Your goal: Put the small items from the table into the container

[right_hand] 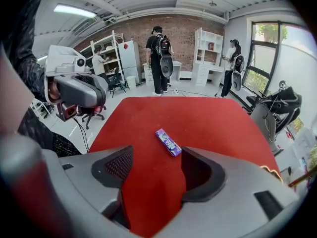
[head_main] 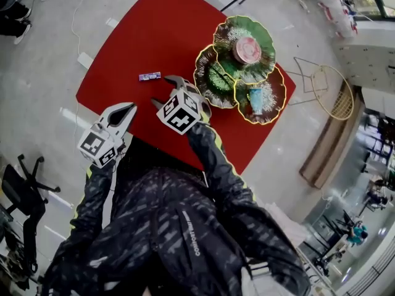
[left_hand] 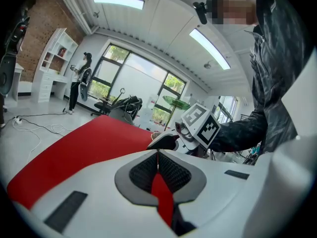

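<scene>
A small purple candy bar lies on the red table, left of the green three-lobed dish. One lobe holds a pink round item, another a blue item. My right gripper is open, just short of the bar. In the right gripper view the bar lies on the table a little ahead of the open gripper, with nothing between the jaws. My left gripper hangs shut and empty over the table's near edge. Its shut pads point toward the right gripper.
A gold wire stand sits on the floor right of the table, and a black office chair at the lower left. White shelves, several people and chairs stand around the room beyond the table.
</scene>
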{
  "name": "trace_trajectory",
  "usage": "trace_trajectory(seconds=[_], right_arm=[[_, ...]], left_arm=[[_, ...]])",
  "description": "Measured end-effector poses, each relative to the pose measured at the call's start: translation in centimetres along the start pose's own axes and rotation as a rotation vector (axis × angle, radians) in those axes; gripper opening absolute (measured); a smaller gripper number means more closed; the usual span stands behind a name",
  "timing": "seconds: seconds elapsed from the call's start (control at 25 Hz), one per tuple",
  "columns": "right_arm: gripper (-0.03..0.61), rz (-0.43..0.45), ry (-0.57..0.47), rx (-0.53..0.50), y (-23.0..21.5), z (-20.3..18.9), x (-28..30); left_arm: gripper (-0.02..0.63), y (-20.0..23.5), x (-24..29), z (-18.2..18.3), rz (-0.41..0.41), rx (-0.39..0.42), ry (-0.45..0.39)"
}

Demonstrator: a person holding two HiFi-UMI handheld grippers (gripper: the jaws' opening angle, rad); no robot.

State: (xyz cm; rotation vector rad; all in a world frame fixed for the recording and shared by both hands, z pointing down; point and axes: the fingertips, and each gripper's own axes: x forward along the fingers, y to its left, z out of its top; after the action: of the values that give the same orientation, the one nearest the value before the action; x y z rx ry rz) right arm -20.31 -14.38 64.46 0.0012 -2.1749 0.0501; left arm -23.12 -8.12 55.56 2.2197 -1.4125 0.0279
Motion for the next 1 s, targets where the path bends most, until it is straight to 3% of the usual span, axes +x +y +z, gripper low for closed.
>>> trace_trajectory(seconds=[1.0], right_arm=[[0.311,0.045,0.091,-0.025,-3.1,-0.4,7.2]], left_arm=[[0.011,6.4,1.1,-0.3,0.011,-0.043,0.058]])
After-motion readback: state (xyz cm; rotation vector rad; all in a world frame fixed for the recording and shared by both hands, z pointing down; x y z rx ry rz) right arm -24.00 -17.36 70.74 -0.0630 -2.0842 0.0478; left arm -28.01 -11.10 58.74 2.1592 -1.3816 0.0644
